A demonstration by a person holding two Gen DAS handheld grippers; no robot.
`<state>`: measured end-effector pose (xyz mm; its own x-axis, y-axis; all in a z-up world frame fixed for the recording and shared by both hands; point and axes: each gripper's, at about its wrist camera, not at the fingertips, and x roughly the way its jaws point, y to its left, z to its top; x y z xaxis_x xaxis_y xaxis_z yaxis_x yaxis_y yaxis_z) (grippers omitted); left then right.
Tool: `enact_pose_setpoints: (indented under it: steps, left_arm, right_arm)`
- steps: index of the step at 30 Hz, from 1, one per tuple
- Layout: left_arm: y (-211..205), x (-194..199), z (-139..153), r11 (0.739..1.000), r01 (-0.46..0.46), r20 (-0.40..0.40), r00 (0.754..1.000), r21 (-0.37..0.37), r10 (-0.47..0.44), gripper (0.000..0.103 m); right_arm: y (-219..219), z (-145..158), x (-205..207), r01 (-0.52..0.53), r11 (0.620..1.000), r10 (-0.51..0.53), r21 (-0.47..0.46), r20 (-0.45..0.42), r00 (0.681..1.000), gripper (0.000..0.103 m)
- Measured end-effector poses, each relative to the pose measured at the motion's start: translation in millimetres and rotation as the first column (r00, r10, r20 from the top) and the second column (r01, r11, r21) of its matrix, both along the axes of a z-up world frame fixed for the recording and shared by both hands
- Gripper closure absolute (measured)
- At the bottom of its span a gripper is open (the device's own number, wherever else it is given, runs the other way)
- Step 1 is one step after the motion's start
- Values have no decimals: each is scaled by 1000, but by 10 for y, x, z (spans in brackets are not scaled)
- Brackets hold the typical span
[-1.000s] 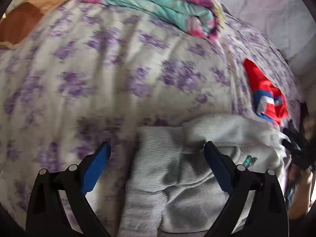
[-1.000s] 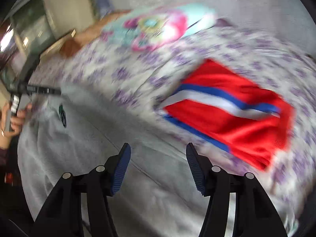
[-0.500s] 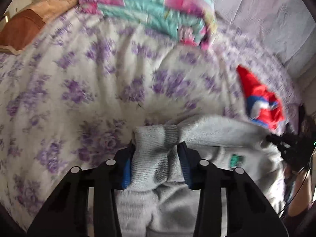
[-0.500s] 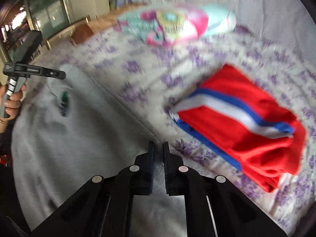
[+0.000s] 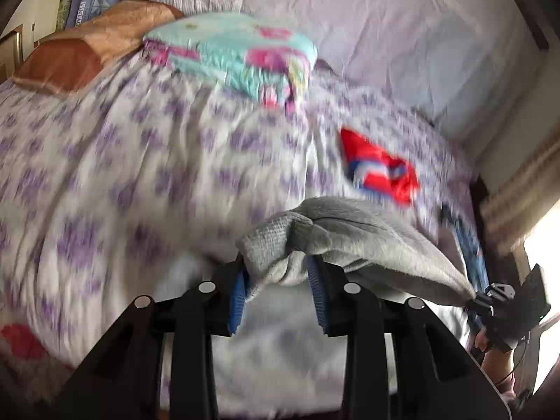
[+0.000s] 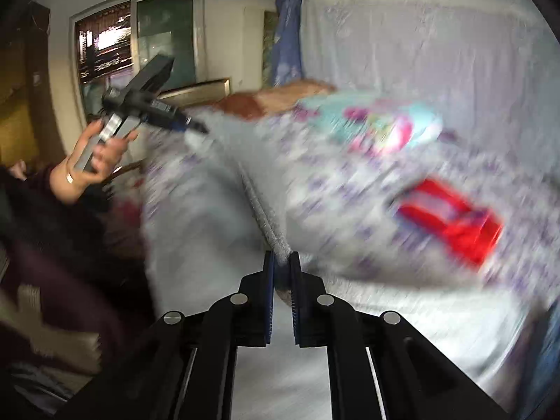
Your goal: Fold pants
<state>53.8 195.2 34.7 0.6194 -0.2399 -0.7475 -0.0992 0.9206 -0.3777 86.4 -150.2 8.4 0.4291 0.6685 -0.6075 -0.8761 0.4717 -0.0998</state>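
Two claws, left [image 5: 276, 280] and right [image 6: 281, 266], each pinch one grey pants [image 5: 367, 238].

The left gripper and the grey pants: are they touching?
Touching. In the left wrist view, the left gripper has a bunched fold of the grey pants clamped between its two blue pads, and the cloth hangs lifted off the bed.

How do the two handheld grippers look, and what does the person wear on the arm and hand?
Each gripper, left and right, has black angular plastic fingers with round silver screw heads and ribbed blue pads. From outside, the left gripper shows a grey handle. The person wears a dark maroon sleeve and a pale ring.
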Motion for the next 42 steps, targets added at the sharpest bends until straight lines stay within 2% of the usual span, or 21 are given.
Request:
enact_pose_setpoints:
  steps: [3, 6, 8, 10, 12, 17, 20, 22, 23, 24, 25, 26, 27, 30, 32, 34, 37, 38, 40, 41, 42]
  left_arm:
    - [51, -300, -370, 999, -33, -88, 996, -17, 31, 61]
    - [244, -523, -687, 991, -97, -148, 986, -87, 83, 60]
    - [385, -661, -769, 981, -147, -151, 980, -125, 128, 60]
    - [430, -749, -747, 975, -154, -137, 982, -160, 133, 51]
    - [382, -796, -691, 974, -138, -113, 986, -179, 119, 37]
    - [49, -617, -547, 973, -46, -56, 998, -224, 34, 35]
    - [-66, -393, -619, 972, -41, -86, 996, -233, 21, 30]
    - [-82, -239, -711, 961, -41, -113, 994, -274, 10, 30]
    - [-82, -164, -751, 962, -55, -129, 991, -267, 21, 32]
    - [-52, -93, -791, 963, -79, -145, 989, -256, 42, 42]
    - [-26, -56, -822, 963, -96, -158, 986, -251, 57, 55]
    - [5, -31, -837, 965, -102, -166, 984, -244, 62, 80]
    - [44, -24, -817, 965, -100, -161, 985, -241, 62, 82]
    - [149, -168, -489, 978, -94, -45, 995, -188, 87, 83]
    - [182, -229, -395, 985, -92, -17, 996, -147, 91, 83]
    - [218, -231, -553, 989, -94, -68, 994, -116, 87, 81]
    - [228, -189, -1051, 990, -106, -195, 977, -91, 86, 75]
    - [230, -228, -1080, 990, -105, -181, 980, -90, 88, 74]
    - [236, -297, -998, 991, -86, -160, 985, -99, 70, 62]
    - [256, -335, -947, 989, -71, -153, 987, -132, 51, 47]
    - [281, -407, -850, 986, -65, -128, 991, -152, 45, 42]
  right_arm:
    - [1, -689, -257, -5, 999, 1, -34, -97, 995, 94]
    - [-19, -1098, -257, 41, 999, -42, -11, -163, 986, 93]
    - [-86, -1131, -264, 61, 997, -52, 47, -179, 983, 93]
    - [-123, -1055, -290, 64, 994, -47, 91, -174, 984, 93]
    - [-113, -962, -325, 55, 993, -38, 109, -149, 988, 93]
    - [-59, -1012, -314, 72, 994, -58, 87, -146, 988, 93]
    - [-68, -1034, -352, 85, 992, -70, 98, -142, 987, 93]
    - [-90, -1029, -357, 91, 989, -75, 113, -144, 987, 93]
    - [-97, -1028, -373, 95, 989, -78, 117, -143, 987, 93]
    - [-86, -1027, -372, 98, 988, -80, 118, -143, 987, 93]
    - [-84, -1019, -376, 99, 988, -82, 121, -141, 987, 93]
    - [-76, -1003, -383, 100, 987, -83, 126, -137, 987, 93]
    - [-73, -966, -408, 98, 986, -80, 138, -129, 988, 93]
    - [-47, -727, -572, 40, 979, -25, 200, -78, 997, 93]
    - [37, -655, -682, -9, 984, 19, 178, -57, 998, 93]
    - [170, -813, -702, -16, 997, 22, 79, -77, 997, 93]
    - [281, -1204, -593, 40, 998, -46, -51, -127, 991, 92]
    - [257, -1269, -577, 54, 998, -58, -30, -141, 988, 92]
    - [214, -1224, -576, 60, 998, -58, 3, -164, 985, 86]
    - [178, -1144, -601, 67, 998, -64, 17, -160, 985, 73]
    - [151, -1091, -622, 75, 997, -70, 26, -149, 986, 59]
